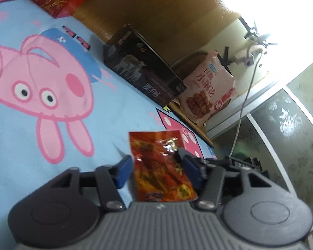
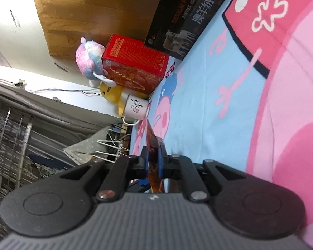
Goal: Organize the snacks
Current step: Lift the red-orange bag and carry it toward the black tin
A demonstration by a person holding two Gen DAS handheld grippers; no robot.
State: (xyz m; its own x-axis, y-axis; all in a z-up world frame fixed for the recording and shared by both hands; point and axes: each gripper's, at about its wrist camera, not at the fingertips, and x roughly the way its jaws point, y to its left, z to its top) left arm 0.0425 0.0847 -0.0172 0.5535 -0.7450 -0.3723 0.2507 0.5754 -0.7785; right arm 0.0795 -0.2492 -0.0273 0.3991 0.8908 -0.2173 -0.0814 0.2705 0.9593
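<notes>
An orange-red snack packet (image 1: pixel 160 166) hangs flat-on just above the blue cartoon bedsheet (image 1: pixel 114 114). It sits between the blue pads of my left gripper (image 1: pixel 156 168), whose jaws stand apart and do not squeeze it; the packet is not buckled. In the right wrist view the same packet (image 2: pixel 153 145) shows edge-on, pinched between the blue pads of my right gripper (image 2: pixel 153 158), which is shut on it. A dark fingertip (image 1: pixel 180 153) on the packet's right edge in the left wrist view looks like that right gripper.
A black box (image 1: pixel 144 73) and a pink snack bag (image 1: pixel 208 87) stand along the wooden headboard. A red box (image 2: pixel 135 62), plush toys (image 2: pixel 89 60) and a white mug (image 2: pixel 135 107) crowd the bed's end. The bed edge (image 1: pixel 206 139) drops off to the right of the packet.
</notes>
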